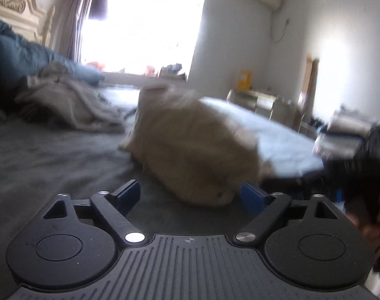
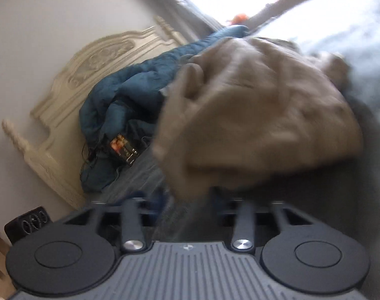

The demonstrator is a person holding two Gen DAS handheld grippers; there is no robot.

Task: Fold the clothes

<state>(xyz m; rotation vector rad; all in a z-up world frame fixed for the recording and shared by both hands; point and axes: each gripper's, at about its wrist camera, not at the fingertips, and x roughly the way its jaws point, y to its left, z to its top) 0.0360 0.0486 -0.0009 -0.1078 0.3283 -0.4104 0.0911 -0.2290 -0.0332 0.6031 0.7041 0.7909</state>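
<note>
The tan garment (image 1: 192, 147) sits bunched in a soft heap on the grey bedsheet (image 1: 52, 160), straight ahead at twelve o'clock of the left gripper (image 1: 190, 196). That gripper's blue fingers stand wide apart, the heap's near end lying between them without being pinched. Held low and level over the sheet like this, it seems placed to take a hem or slide under the cloth.

In the right wrist view the same garment (image 2: 260, 120) is lifted and smeared by motion, trailing down toward the right gripper (image 2: 182, 200) at twelve o'clock. The cloth appears to run into that gripper, but blur hides the fingertips, so I cannot tell whether its jaws are closed on it. The strong tilt of this view suggests the cloth is being swung over, as a fold would need.

The bed is broad, soft and creased. A second pale garment (image 1: 64, 110) lies crumpled at ten o'clock of the left view, a blue quilt (image 2: 129, 100) bunched beyond against a carved cream headboard (image 2: 72, 85). A bright window (image 1: 144, 22) washes out the far wall.
</note>
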